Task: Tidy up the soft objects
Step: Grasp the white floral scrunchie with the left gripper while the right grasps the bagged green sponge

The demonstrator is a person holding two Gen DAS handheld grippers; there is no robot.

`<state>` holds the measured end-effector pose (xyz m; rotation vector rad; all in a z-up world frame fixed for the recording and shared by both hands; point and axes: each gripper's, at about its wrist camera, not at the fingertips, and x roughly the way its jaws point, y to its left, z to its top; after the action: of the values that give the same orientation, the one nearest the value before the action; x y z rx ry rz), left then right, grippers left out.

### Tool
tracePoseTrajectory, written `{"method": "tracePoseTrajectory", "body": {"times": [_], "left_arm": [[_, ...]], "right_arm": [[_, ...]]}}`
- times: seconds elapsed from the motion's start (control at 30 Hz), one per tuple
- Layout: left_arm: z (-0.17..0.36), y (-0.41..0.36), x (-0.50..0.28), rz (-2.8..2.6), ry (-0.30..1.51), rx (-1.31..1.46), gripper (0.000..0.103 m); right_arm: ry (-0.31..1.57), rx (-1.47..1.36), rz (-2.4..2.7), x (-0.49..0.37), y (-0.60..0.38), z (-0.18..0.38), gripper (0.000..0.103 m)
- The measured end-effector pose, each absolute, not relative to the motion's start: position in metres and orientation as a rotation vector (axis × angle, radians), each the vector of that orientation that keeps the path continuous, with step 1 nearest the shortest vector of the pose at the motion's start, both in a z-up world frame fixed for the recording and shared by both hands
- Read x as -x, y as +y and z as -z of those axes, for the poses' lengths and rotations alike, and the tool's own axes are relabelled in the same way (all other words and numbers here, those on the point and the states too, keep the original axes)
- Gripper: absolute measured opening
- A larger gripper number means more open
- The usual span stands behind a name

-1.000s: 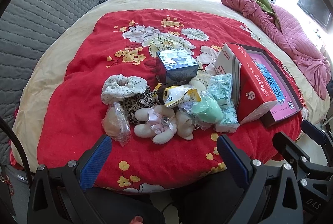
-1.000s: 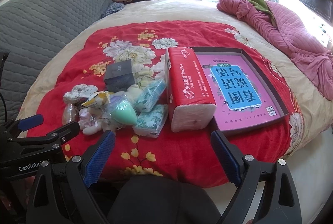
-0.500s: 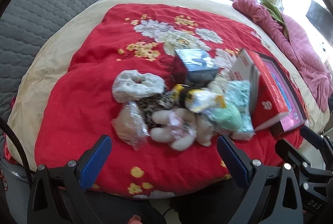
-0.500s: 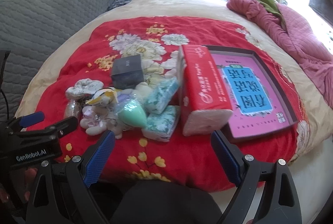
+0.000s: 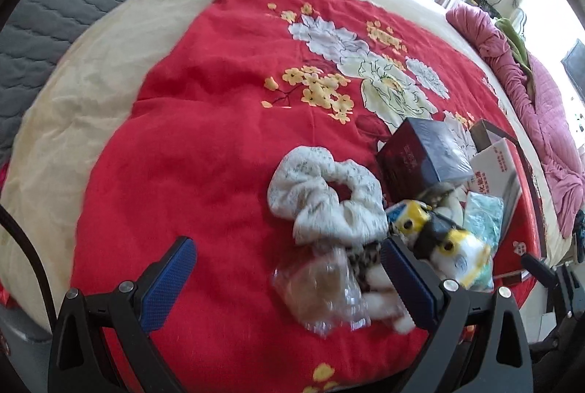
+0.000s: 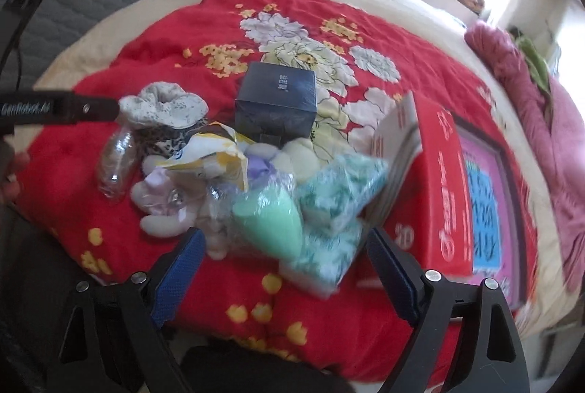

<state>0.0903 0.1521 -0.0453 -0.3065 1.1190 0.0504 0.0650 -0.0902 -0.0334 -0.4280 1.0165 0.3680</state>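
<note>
A pile of soft things lies on the red flowered blanket (image 5: 190,155): a white scrunchie (image 5: 321,195), a clear bag (image 5: 325,294), a cream plush toy (image 6: 164,206), a yellow and white packet (image 6: 212,151), a mint green sponge in plastic (image 6: 270,225) and teal tissue packs (image 6: 340,195). My left gripper (image 5: 289,287) is open, low over the clear bag. My right gripper (image 6: 285,272) is open, just in front of the green sponge and tissue packs. The plush toy is partly hidden by my left gripper's right finger (image 5: 406,279).
A dark box (image 6: 278,100) stands behind the pile. A red tissue box (image 6: 435,188) leans on a pink-lined tray (image 6: 490,203) at the right. A grey quilted sofa (image 5: 73,2) is at the left, a pink quilt (image 5: 541,108) at the far right.
Both grippers have moved forward and down toward the pile. The left view has swung left, onto the scrunchie and clear bag. Both stay open.
</note>
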Motion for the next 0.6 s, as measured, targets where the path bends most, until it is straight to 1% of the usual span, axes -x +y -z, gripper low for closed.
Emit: {"method": "tracePoseTrajectory", "body": {"times": [0.03,0.07,0.1,0.17,0.2,0.27,0.3,0.33,0.37,0.4,0.43,0.47,0.5,0.53,0.6], "left_arm": [[0.049,0.152,-0.098,-0.042,1.131,0.316,0.102],[0.051,0.152,-0.102,-0.034,1.140,0.319,0.102],[0.053,0.150,-0.108,-0.019,1.147,0.318,0.102],[0.058,0.148,-0.120,-0.015,1.155,0.306,0.100],[0.061,0.146,-0.124,-0.004,1.166,0.305,0.098],[0.069,0.145,-0.132,0.017,1.190,0.317,0.089],[0.073,0.145,-0.134,0.026,1.198,0.329,0.077],[0.076,0.147,-0.136,0.034,1.205,0.349,0.073],[0.082,0.148,-0.139,0.035,1.221,0.371,0.072],[0.085,0.150,-0.140,0.040,1.230,0.385,0.067],[0.089,0.151,-0.141,0.045,1.236,0.395,0.059],[0.091,0.151,-0.142,0.050,1.232,0.405,0.055],[0.092,0.152,-0.143,0.062,1.230,0.418,0.043],[0.093,0.153,-0.143,0.069,1.228,0.437,0.026],[0.094,0.156,-0.143,0.081,1.218,0.470,0.022]], "right_arm": [[1.020,0.435,-0.376,-0.067,-0.089,0.036,0.083],[1.027,0.439,-0.386,-0.069,-0.087,0.039,0.075],[1.038,0.445,-0.396,-0.071,-0.086,0.043,0.070],[1.051,0.467,-0.395,-0.075,-0.083,0.050,0.069],[1.052,0.484,-0.391,-0.076,-0.082,0.053,0.068],[1.051,0.491,-0.393,-0.077,-0.082,0.056,0.066],[1.046,0.486,-0.406,-0.077,-0.081,0.056,0.061],[1.048,0.479,-0.418,-0.078,-0.081,0.057,0.057],[1.051,0.477,-0.422,-0.079,-0.080,0.058,0.049],[1.054,0.482,-0.423,-0.079,-0.079,0.059,0.049],[1.051,0.486,-0.428,-0.080,-0.078,0.060,0.049],[1.047,0.485,-0.431,-0.081,-0.078,0.060,0.048],[1.047,0.482,-0.431,-0.081,-0.079,0.060,0.046],[1.049,0.466,-0.433,-0.081,-0.080,0.058,0.046],[1.055,0.398,-0.447,-0.082,-0.087,0.053,0.045]]}}
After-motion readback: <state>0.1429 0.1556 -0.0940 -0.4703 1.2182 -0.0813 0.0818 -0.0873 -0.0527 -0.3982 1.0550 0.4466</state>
